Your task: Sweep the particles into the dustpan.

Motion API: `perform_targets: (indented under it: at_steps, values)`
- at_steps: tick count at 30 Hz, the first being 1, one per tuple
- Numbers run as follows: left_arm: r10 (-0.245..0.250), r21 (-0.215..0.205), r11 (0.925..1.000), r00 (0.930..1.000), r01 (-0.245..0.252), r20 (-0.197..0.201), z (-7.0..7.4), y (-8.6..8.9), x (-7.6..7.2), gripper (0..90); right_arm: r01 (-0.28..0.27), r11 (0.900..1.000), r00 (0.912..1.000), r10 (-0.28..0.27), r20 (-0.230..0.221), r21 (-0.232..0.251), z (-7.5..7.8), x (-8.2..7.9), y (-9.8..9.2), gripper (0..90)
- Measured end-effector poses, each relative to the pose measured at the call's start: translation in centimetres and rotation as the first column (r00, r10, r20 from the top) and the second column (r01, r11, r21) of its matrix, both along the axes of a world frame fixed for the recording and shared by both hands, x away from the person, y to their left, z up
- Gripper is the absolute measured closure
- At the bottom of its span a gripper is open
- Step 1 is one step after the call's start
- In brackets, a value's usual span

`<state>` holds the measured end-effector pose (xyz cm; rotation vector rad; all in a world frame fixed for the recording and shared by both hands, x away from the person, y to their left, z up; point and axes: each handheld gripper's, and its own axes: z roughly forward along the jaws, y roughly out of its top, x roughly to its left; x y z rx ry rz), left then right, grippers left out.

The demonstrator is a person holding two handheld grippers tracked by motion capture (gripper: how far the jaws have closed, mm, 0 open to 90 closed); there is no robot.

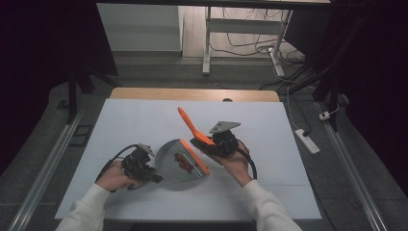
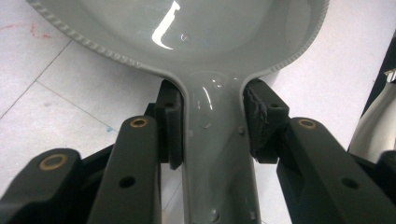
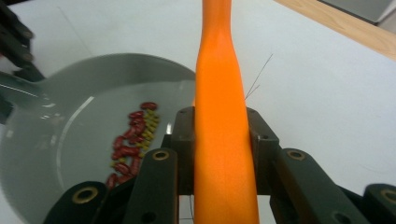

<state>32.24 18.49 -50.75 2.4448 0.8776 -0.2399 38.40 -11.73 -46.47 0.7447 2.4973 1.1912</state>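
A: Left claw [image 1: 156, 177] clamped on grey dustpan [image 1: 179, 161] handle, near-centre of bench [image 1: 134, 120].
B: Right claw [image 1: 198, 143] grips orange brush [image 1: 192, 127] handle; beans [image 3: 133, 140] inside dustpan.

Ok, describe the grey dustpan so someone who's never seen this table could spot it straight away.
On the white table, look at the near middle, between the person's two hands. The grey dustpan lies there, its handle clamped in the left tool. Unlike the orange brush beside it, it is a wide shallow scoop with red beans lying in it.
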Motion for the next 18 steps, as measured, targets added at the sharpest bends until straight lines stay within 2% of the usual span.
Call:
perform_targets:
  at_steps: [8,18]
  values:
    - [0.006,-0.002,1.0000,1.0000,-0.006,0.004,0.2,0.0,-0.2,61.8,0.034,0.999,0.9994,-0.034,0.009,-0.035,-0.4,0.1,-0.9,69.9]
    - [0.002,0.001,1.0000,1.0000,-0.002,0.008,0.3,-0.1,-0.5,61.8,0.056,0.996,0.9982,-0.057,-0.019,-0.068,-1.6,-0.4,-1.8,69.9]
